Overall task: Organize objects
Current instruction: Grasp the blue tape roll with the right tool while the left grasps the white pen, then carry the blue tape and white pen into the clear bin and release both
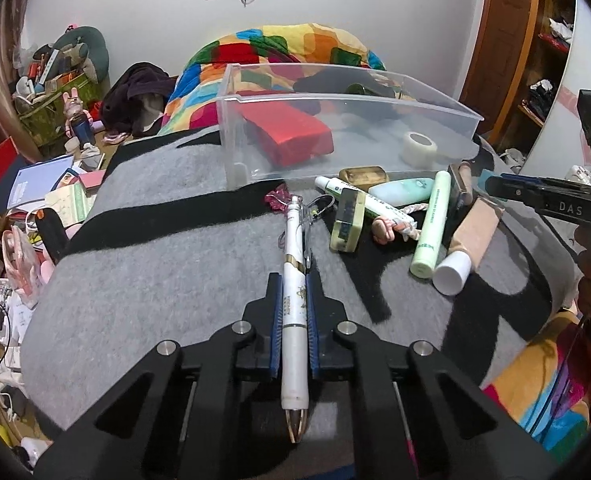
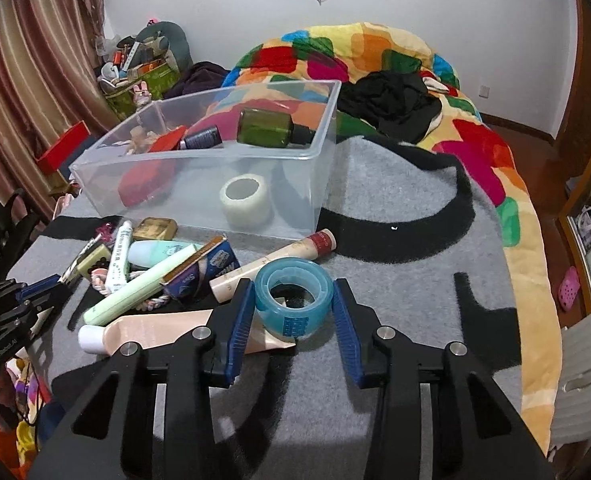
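White plastic pen sits squeezed tight in my left gripper, over the grey and black blanket. My right gripper has its jaws wide apart around a blue tape roll, near the clear plastic box.

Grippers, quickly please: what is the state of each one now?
Left gripper: shut on the white pen.
Right gripper: open, fingers on either side of the blue tape roll, not yet gripping it.
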`<move>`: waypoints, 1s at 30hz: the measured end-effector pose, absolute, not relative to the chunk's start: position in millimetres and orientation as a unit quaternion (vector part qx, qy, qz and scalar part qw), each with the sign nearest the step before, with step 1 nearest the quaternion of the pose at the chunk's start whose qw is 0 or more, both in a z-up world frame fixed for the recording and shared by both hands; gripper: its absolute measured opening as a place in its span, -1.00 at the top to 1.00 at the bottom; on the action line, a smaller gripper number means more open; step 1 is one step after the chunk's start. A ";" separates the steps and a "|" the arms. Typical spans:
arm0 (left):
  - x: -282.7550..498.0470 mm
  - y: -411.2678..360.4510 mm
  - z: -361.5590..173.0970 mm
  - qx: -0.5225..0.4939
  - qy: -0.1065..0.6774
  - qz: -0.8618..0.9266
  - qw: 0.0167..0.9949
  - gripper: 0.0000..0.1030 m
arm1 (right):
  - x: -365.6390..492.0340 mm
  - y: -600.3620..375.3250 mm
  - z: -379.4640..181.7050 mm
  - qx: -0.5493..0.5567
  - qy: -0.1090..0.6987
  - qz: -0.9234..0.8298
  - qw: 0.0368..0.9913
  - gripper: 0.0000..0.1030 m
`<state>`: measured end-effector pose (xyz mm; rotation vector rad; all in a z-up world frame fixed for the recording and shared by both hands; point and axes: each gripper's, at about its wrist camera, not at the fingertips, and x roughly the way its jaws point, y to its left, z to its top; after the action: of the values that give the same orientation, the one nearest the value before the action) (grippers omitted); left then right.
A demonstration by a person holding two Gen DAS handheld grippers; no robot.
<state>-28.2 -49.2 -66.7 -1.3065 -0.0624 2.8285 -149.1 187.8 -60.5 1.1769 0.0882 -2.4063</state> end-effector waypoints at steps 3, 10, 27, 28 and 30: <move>-22.8 -50.6 -59.0 -0.408 -0.021 0.913 0.008 0.80 | -143.3 187.9 -54.4 0.420 0.032 -0.877 0.233 0.30; -14.6 -51.3 -31.9 -0.375 -0.023 0.927 0.010 0.80 | -130.1 186.8 -34.7 0.397 0.023 -0.884 0.246 0.30; -42.4 -52.9 35.8 -0.303 -0.044 0.952 0.028 0.80 | -129.1 168.5 9.5 0.343 0.013 -0.897 0.277 0.30; -44.6 -53.0 38.5 -0.301 -0.045 0.952 0.029 0.81 | -130.2 167.2 11.4 0.341 0.013 -0.898 0.278 0.30; -54.1 -54.0 48.2 -0.294 -0.047 0.954 0.030 0.81 | -133.1 164.3 15.6 0.335 0.013 -0.899 0.280 0.30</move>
<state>-54.1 -54.0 48.2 -0.9072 -0.1461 2.9413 -133.1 164.3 15.6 0.8975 0.0337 -2.4112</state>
